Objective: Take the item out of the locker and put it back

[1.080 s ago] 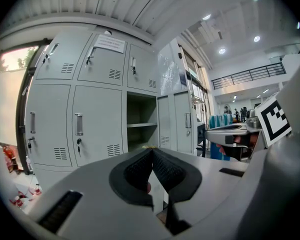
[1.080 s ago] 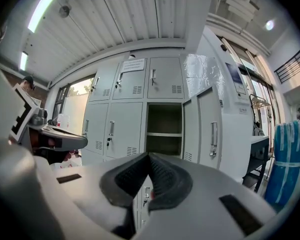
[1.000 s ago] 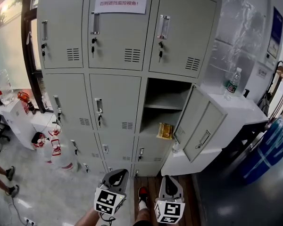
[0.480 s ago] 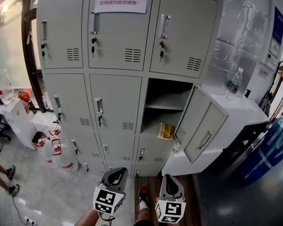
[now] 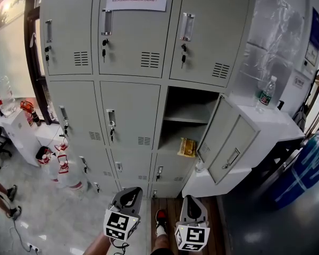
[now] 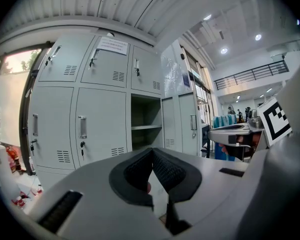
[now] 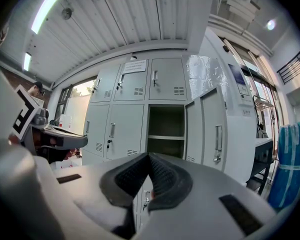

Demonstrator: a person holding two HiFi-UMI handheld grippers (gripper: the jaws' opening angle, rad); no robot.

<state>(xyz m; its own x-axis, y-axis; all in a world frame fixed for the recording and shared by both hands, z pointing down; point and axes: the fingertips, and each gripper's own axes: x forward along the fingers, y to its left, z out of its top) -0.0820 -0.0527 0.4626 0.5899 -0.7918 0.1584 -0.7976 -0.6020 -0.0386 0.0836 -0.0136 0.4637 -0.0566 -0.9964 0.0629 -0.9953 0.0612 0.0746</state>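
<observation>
The yellow packet (image 5: 186, 147) lies on the lower shelf of the one open compartment of the locker (image 5: 130, 108), its door (image 5: 229, 140) swung wide. It sits ahead of and above the right gripper (image 5: 192, 208) and well apart from it, and further off to the right of the left gripper (image 5: 130, 197). Nothing has hold of the packet, so as things lie the taking-out is either not yet begun or the packet is already back in place; the pictures do not settle which. If it is the first, the whole job is left: reach in, lift it out, then return it. Both grippers hang low in front of the person, far short of the compartment. The right gripper's own view shows its jaws closed tight, pad against pad, with nothing between them. The open compartment stands straight ahead beyond the tips, though the packet itself cannot be made out there. The left gripper's jaws likewise meet at their tips and are empty, with the closed locker doors ahead of them and the open compartment just to the right.
</observation>
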